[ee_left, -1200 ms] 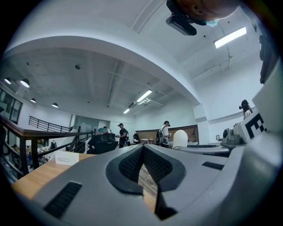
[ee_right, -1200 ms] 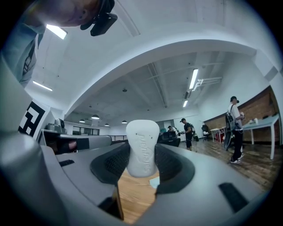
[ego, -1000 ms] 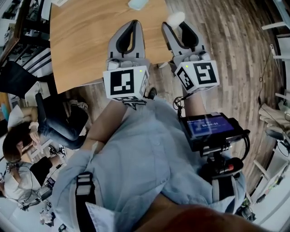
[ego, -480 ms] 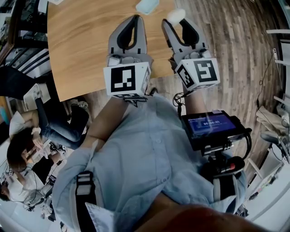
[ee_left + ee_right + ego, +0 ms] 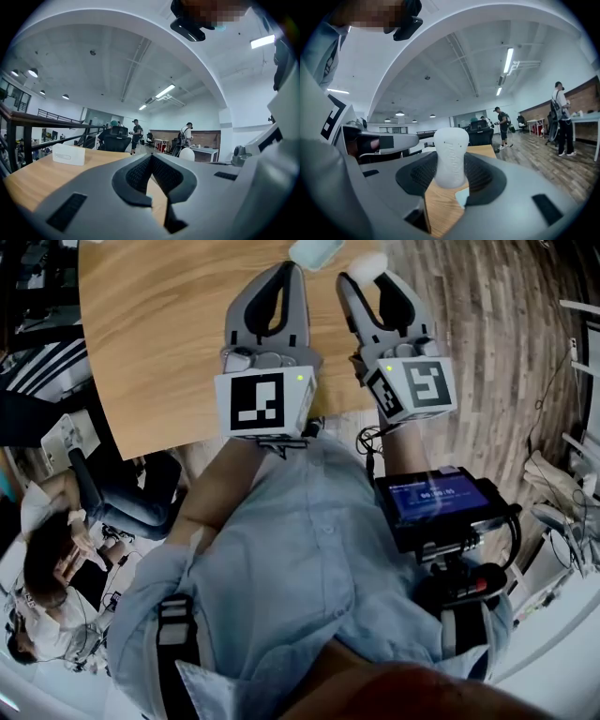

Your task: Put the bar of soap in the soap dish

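An open-plan office with a wood-plank floor surrounds a light wooden table. The right gripper has its dark ribbed jaws clamped on a white, rounded bar of soap with a faintly dimpled surface, held upright over the table's near edge. The left gripper has its jaws pressed together with nothing between them. A pale blue soap dish lies on the table just beyond both tips, cut off by the head view's top edge. Its shape is hard to make out.
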`<action>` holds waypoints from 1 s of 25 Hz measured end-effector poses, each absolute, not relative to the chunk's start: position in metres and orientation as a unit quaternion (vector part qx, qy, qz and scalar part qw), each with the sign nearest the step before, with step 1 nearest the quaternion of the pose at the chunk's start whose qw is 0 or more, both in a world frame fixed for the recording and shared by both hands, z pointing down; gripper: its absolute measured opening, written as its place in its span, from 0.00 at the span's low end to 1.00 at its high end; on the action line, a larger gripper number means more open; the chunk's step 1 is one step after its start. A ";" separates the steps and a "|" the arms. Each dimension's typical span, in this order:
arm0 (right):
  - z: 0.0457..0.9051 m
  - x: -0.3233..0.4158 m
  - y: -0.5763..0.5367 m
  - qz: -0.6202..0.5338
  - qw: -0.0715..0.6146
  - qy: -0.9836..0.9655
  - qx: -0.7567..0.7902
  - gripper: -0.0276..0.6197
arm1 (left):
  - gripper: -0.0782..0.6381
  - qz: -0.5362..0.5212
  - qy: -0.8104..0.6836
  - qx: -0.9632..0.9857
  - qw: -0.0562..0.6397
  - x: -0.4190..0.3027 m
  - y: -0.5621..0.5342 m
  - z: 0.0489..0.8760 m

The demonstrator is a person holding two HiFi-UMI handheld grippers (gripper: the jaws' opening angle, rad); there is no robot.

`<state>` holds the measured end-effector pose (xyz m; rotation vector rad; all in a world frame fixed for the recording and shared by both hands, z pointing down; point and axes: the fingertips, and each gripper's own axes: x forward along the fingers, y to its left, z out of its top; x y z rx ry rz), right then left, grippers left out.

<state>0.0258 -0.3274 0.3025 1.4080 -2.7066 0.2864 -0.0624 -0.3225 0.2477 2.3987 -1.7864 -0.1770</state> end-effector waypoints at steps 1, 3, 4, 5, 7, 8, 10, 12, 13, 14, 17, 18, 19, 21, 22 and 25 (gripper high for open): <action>0.310 0.021 -0.334 0.096 0.042 -0.882 0.459 0.34 | 0.12 -0.057 -0.595 0.798 0.077 -0.067 -0.329 0.255; 0.326 0.013 -0.346 0.105 0.050 -0.881 0.458 0.33 | 0.12 -0.052 -0.595 0.797 0.089 -0.074 -0.342 0.271; 0.333 0.011 -0.353 0.110 0.054 -0.880 0.459 0.34 | 0.12 -0.048 -0.596 0.796 0.094 -0.078 -0.348 0.278; 0.339 0.009 -0.359 0.115 0.057 -0.879 0.459 0.33 | 0.12 -0.044 -0.597 0.795 0.097 -0.080 -0.353 0.283; 0.345 0.009 -0.366 0.121 0.060 -0.878 0.460 0.33 | 0.12 -0.041 -0.598 0.794 0.099 -0.081 -0.359 0.287; 0.347 0.010 -0.366 0.121 0.060 -0.877 0.461 0.33 | 0.12 -0.040 -0.597 0.795 0.099 -0.079 -0.359 0.287; 0.349 0.013 -0.365 0.122 0.059 -0.876 0.462 0.33 | 0.12 -0.040 -0.594 0.797 0.099 -0.074 -0.357 0.287; 0.352 0.015 -0.362 0.124 0.060 -0.875 0.464 0.33 | 0.12 -0.042 -0.592 0.799 0.099 -0.070 -0.355 0.287; 0.353 0.017 -0.362 0.126 0.062 -0.874 0.465 0.33 | 0.12 -0.043 -0.591 0.800 0.099 -0.068 -0.354 0.286; 0.354 0.017 -0.361 0.126 0.063 -0.873 0.466 0.33 | 0.12 -0.043 -0.589 0.801 0.099 -0.067 -0.353 0.286; 0.355 0.020 -0.361 0.126 0.061 -0.871 0.470 0.33 | 0.12 -0.041 -0.587 0.802 0.102 -0.064 -0.350 0.284; 0.356 0.021 -0.361 0.126 0.061 -0.870 0.472 0.33 | 0.12 -0.042 -0.586 0.803 0.101 -0.064 -0.350 0.283; 0.357 0.022 -0.361 0.127 0.062 -0.869 0.474 0.33 | 0.12 -0.042 -0.586 0.803 0.101 -0.063 -0.349 0.282; 0.359 0.024 -0.362 0.128 0.066 -0.867 0.478 0.33 | 0.12 -0.041 -0.586 0.803 0.102 -0.063 -0.348 0.282; 0.361 0.024 -0.364 0.128 0.067 -0.866 0.479 0.33 | 0.12 -0.039 -0.586 0.803 0.104 -0.064 -0.349 0.283; 0.374 0.024 -0.372 0.134 0.071 -0.863 0.482 0.33 | 0.12 -0.035 -0.586 0.802 0.112 -0.067 -0.356 0.292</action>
